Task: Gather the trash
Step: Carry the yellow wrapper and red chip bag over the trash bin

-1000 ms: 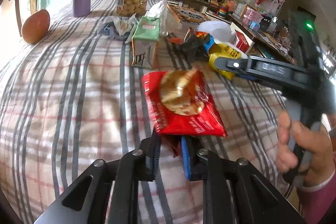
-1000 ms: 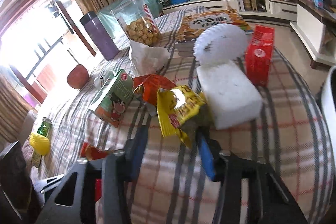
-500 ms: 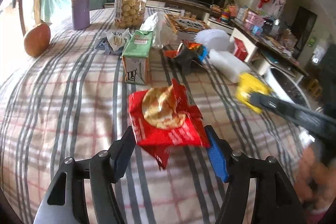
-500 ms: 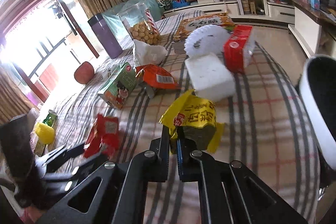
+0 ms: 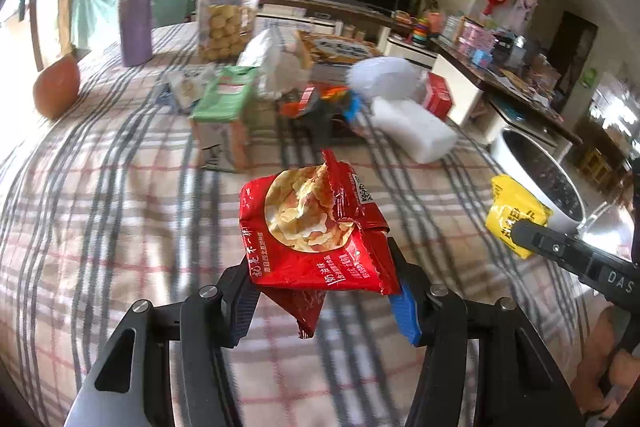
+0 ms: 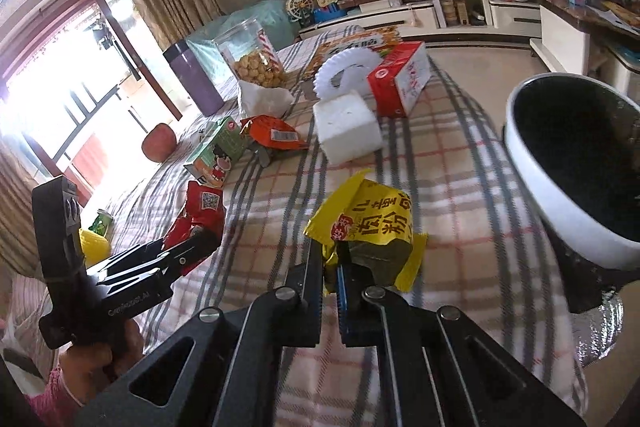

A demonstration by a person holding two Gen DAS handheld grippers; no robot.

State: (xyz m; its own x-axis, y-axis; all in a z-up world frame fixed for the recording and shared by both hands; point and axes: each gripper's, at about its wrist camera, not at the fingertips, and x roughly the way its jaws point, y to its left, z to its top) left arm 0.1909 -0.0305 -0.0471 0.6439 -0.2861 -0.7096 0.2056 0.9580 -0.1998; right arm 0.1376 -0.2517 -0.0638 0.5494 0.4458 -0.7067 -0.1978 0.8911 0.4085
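Two hand-held grippers are up over the plaid tabletop (image 5: 100,195), each with a wrapper. Left wrist view: left hand-held gripper (image 5: 324,301) stands about half open, jaws just closing a little, and the red snack wrapper (image 5: 312,227) sits between the blue pads, lifted off the cloth; whether the pads press it I cannot tell. Off to the right the right hand-held gripper (image 5: 516,233) pinches the yellow wrapper (image 5: 514,211) near the white-rimmed bin (image 5: 532,163). More litter lies further back: green carton (image 5: 224,107), white foam block (image 5: 412,131), cookie jar (image 5: 226,19), purple flask (image 5: 134,7). Right wrist view: right hand-held gripper (image 6: 330,267) is clamped tight on a corner of the yellow wrapper (image 6: 368,223), held above the tabletop (image 6: 452,167), just left of the bin (image 6: 560,211). Left hand-held gripper (image 6: 200,239) shows at lower left with the red snack wrapper (image 6: 198,211).
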